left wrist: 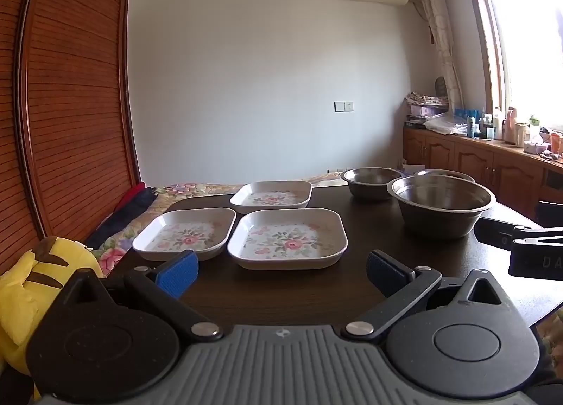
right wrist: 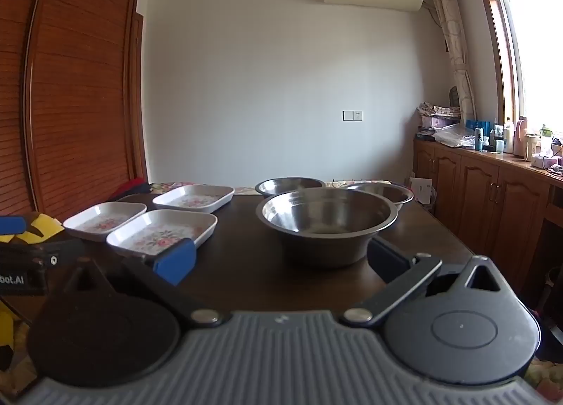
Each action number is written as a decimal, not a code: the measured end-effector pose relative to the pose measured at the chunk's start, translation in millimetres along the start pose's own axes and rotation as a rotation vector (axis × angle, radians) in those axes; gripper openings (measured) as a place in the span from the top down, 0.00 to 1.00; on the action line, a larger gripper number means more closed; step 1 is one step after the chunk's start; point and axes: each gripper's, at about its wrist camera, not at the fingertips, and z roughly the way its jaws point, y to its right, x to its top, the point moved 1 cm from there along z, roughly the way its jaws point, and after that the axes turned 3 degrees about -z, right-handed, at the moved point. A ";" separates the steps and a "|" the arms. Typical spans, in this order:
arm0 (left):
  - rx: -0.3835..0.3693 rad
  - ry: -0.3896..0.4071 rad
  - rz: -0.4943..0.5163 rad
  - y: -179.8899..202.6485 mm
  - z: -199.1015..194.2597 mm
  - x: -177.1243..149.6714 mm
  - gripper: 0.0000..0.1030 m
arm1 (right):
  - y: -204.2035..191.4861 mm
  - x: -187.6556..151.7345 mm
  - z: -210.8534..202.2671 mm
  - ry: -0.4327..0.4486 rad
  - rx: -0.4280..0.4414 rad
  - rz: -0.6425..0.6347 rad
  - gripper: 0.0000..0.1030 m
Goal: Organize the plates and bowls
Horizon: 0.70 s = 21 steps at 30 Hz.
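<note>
While both grippers hang wide apart w/ nothing between the pads, you've got time to line up properly. Left gripper (left wrist: 281,273) sits just short of the nearest floral plate (left wrist: 286,238), which lies flat on the dark table (left wrist: 369,229); right gripper (right wrist: 281,264) faces the big steel bowl (right wrist: 325,222), jaws roughly either side of its base but not touching. Judgement: the step is the first pick, prob. stacking like w/ like. For the plate, come in low and level, catch the near rim w/ one pad under the lip, don't shove it into the second plate (left wrist: 184,232) just beside it on the left. Third plate (left wrist: 271,195) sits behind, near the far edge, so a stack on the front one looks easiest. For the bowl, pinch the rim wall, not the whole body; steel is slick, so close firmly. Two smaller bowls (right wrist: 290,187) (right wrist: 381,192) wait behind it, near the far edge.
</note>
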 end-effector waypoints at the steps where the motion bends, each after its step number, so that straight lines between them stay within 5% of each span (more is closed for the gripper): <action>1: 0.001 0.000 0.000 0.4 0.6 0.2 0.00 | 1.0 -0.5 1.0 -0.002 0.003 0.002 0.00; 21: 0.006 -0.009 0.003 0.6 2.9 -1.0 0.00 | 2.7 -2.0 2.7 -0.015 0.002 0.011 0.00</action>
